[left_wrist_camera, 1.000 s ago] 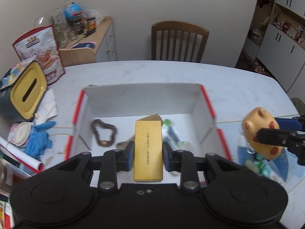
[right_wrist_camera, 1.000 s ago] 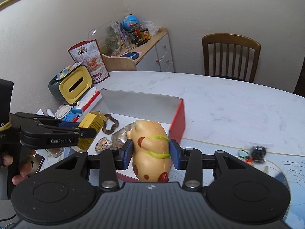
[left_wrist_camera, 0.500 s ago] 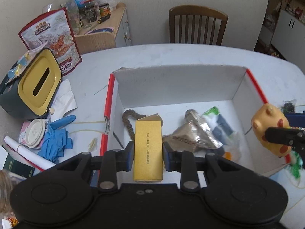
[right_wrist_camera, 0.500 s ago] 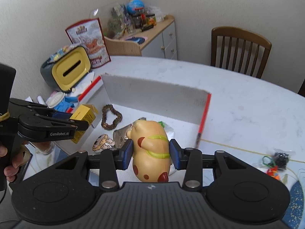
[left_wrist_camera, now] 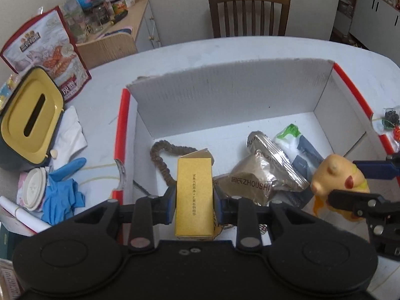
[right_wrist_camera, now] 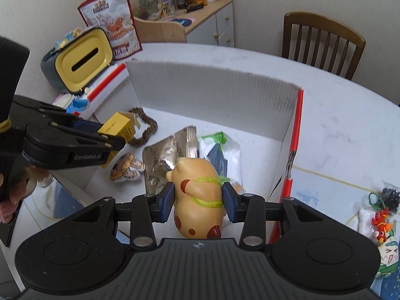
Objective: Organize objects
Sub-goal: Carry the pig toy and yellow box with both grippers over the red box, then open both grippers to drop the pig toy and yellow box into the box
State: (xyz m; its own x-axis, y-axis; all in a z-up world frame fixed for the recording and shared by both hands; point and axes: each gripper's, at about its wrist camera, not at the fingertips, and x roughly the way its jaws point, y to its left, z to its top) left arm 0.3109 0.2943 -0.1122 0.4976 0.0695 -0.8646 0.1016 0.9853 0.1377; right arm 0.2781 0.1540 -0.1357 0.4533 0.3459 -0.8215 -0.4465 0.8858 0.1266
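"Both were loaded — the left gripper [left_wrist_camera: 194, 201] clamped on the gold carton [left_wrist_camera: 194, 196], the right gripper [right_wrist_camera: 197, 201] on the pig toy [right_wrist_camera: 198, 197], both over the white box [left_wrist_camera: 232, 92]."

"I'd have lowered each onto bare floor there — clear of the foil pouch [left_wrist_camera: 260, 177]."

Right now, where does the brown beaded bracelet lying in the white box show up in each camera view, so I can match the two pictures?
Left wrist view: the brown beaded bracelet lies at centre-left on the box floor, partly hidden behind the gold carton held in the left claw.
Right wrist view: the bracelet is left of centre, just right of that carton.
Shared landmark: the wooden slat-back chair beyond the table.
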